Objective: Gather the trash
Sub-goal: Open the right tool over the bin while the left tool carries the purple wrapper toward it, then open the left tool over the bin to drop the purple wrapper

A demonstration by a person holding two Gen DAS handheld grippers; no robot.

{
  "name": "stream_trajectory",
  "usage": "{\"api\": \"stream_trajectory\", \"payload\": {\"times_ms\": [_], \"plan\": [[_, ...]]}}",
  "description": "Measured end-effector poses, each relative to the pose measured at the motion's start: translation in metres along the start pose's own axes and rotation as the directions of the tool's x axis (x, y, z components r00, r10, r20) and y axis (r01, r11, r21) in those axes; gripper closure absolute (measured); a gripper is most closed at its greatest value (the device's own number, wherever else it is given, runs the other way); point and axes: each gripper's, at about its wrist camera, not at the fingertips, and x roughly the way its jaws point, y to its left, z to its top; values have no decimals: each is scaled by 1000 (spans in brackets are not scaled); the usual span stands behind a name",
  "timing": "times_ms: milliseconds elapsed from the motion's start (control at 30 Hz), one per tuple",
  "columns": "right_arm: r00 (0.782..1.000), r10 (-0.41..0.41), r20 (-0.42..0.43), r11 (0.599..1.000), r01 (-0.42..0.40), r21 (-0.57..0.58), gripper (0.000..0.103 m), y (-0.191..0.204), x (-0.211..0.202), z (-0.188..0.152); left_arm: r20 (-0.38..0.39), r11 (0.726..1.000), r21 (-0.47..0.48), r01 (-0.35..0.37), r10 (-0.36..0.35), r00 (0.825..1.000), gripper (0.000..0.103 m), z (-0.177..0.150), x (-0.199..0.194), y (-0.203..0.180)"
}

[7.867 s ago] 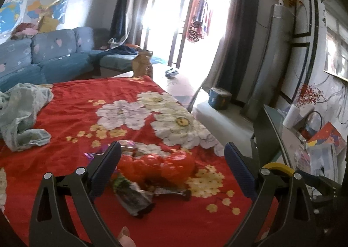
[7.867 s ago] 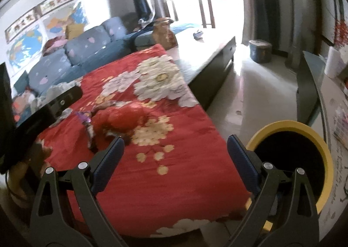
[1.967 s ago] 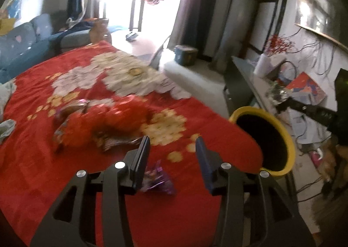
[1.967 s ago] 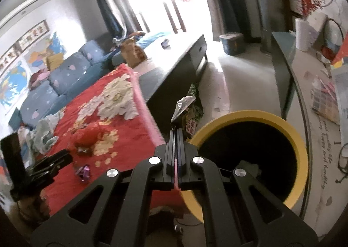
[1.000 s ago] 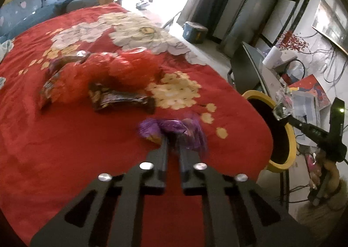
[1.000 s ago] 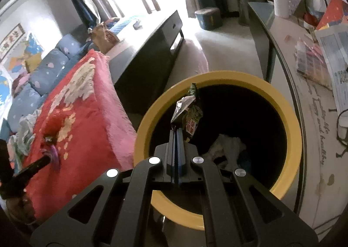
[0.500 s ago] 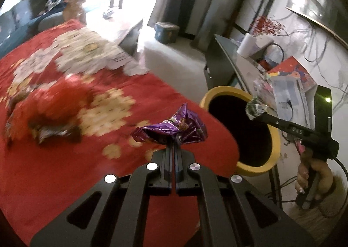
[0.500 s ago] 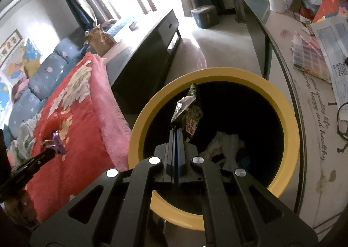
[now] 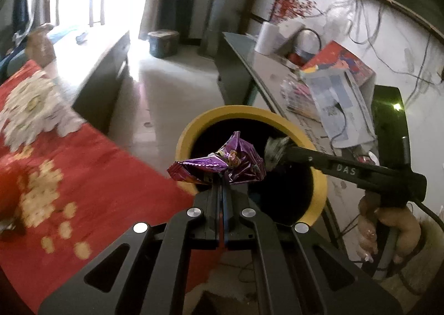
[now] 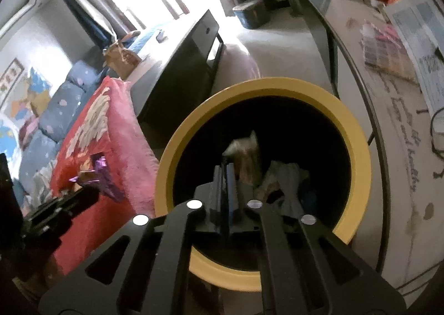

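A: What is the left gripper (image 9: 222, 180) doing?

B: Its jaws are pressed together on a crumpled purple foil wrapper (image 9: 222, 162), which fans out just above the tips in the middle of the left wrist view. The wrapper hangs in front of the near rim of a round bin with a yellow rim and black inside (image 9: 249, 111).

A: And the right gripper (image 10: 226, 173)?

B: In its own view it sits low in the centre, pointing down into the same bin. Its jaws are opening, though only a narrow slit shows between them. A blurred greenish-brown snack packet (image 10: 244, 159) is right at the tips, slightly to their right; whether the pads touch it, I cannot tell.

A: Is there anything in the bin?

B: Pale crumpled paper (image 10: 283, 179) lies at the bottom, right of the packet.

A: Can each gripper be seen from the other camera?

B: Yes. In the left wrist view the right gripper reaches in from the right edge across the bin's mouth, with a person's hand (image 9: 388, 226) on its handle at lower right. In the right wrist view the left gripper is at the lower left edge, the purple wrapper at its tip.

A: What surrounds the bin?

B: A red blanket with pale flowers (image 9: 83, 176) fills the left side, and a cluttered glass-topped desk (image 10: 388, 109) runs along the right.
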Motion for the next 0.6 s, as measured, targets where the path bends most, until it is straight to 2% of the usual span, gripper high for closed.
{"api": "stream_trajectory", "payload": {"times_ms": [33,100,167,200,267,300,333,400,500,600], "plan": [[1000,-6,2,1000,6,10,93,-3,-1,1,-2,1000,4,4,-4,1000,101,1,3,-3],[1000,-18,16,999,18,26,78,-8,-4,1,-11,999,17,35,-35,999,101,4,13,-10],[999,-38,33,998,37,42,75,-11,-9,3,-13,998,27,54,-54,998,100,5,19,-15],[998,-46,42,998,44,47,67,-12,-11,3,-25,997,33,71,-71,997,96,6,24,-18],[996,-62,71,996,57,61,52,-14,-17,4,-29,997,28,76,-75,997,72,4,27,-20],[993,-70,91,996,65,65,48,-14,-20,5,-20,996,22,85,-84,996,48,3,25,-20],[991,-79,105,995,72,64,46,-14,-23,6,-11,996,18,89,-88,996,36,2,24,-18],[985,-100,140,994,91,66,36,-13,-29,7,7,997,16,82,-82,997,34,2,19,-16],[979,-106,175,994,97,57,33,-8,-35,9,49,999,20,42,-43,998,23,2,6,-11],[974,-107,202,994,101,36,29,1,-40,10,92,1000,2,17,-17,996,19,3,-10,-3]]}}
